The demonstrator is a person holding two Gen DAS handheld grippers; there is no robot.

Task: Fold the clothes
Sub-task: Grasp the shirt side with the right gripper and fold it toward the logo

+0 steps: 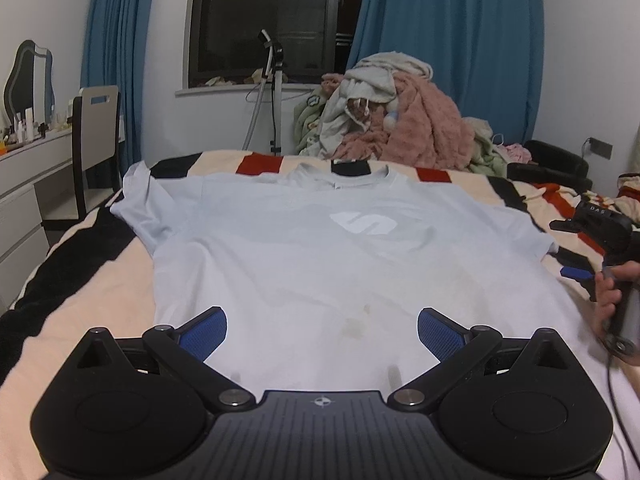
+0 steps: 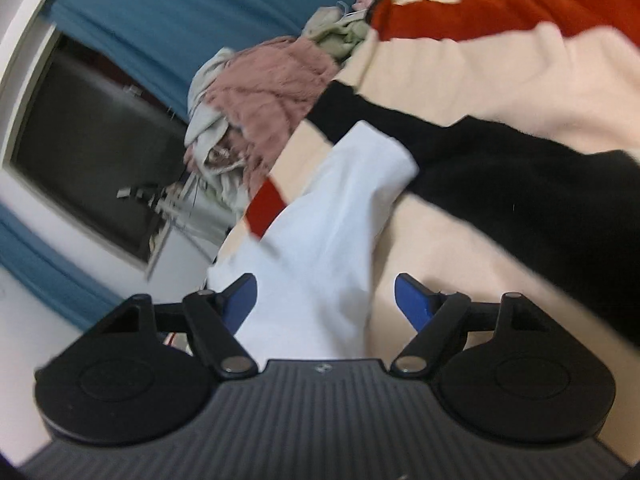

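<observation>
The left claw point(image 1: 322, 334) hangs released over the hem of the pale blue T-shirt point(image 1: 320, 248), which lies flat, face up, on the striped bed blanket point(image 1: 80, 320). Light and limp, it should be pinched at a sleeve or hem. The right claw point(image 2: 325, 300), also released, straddles the shirt's right sleeve point(image 2: 360, 168). Beyond the hem, a white "S" logo point(image 1: 368, 224).

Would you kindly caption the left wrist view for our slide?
Open left hand-held gripper poised over the hem of a pale blue T-shirt spread flat on a striped blanket.
</observation>
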